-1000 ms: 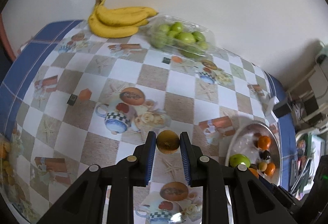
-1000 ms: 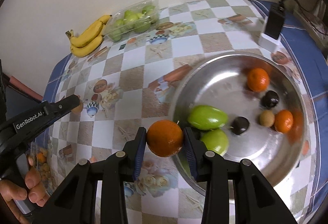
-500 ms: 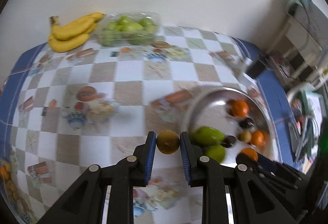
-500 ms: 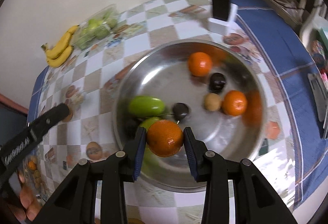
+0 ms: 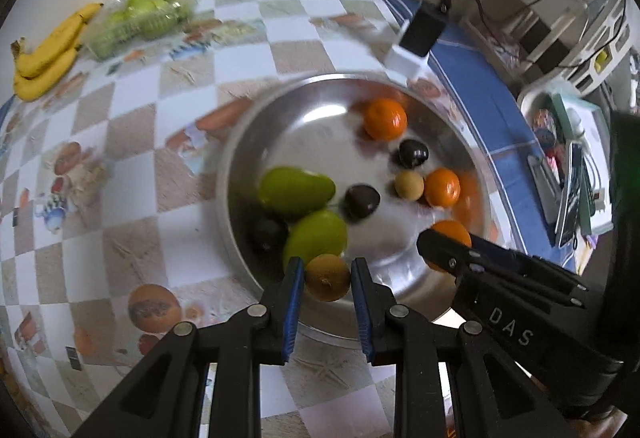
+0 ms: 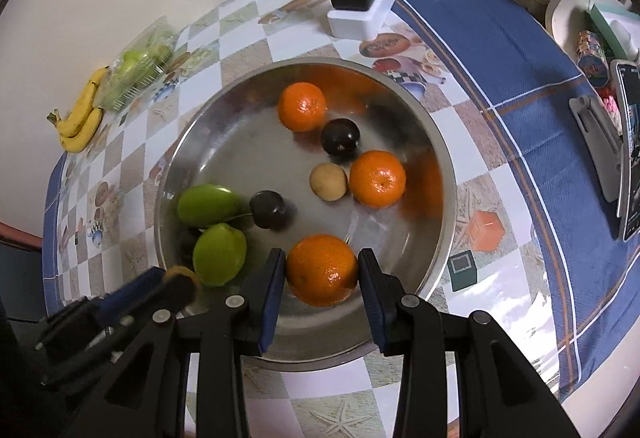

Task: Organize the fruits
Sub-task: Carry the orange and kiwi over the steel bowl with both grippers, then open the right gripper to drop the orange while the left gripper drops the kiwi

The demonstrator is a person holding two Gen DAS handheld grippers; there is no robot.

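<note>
Left tongs (image 5: 326, 278), lower centre of left view, clamp small brownish-yellow fruit (image 5: 327, 276) over near rim of steel bowl (image 6: 436, 141). Right tongs (image 6: 322, 272), lower centre of right view, pinch large orange (image 6: 322, 270) inside bowl. Both fruits look firm, round, likely to roll; grip across widest part. Bananas (image 6: 80, 117) upper left on worktop (image 6: 480, 37).

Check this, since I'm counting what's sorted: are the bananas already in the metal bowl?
No, the bananas lie on the tablecloth by the wall, apart from the metal bowl.
</note>
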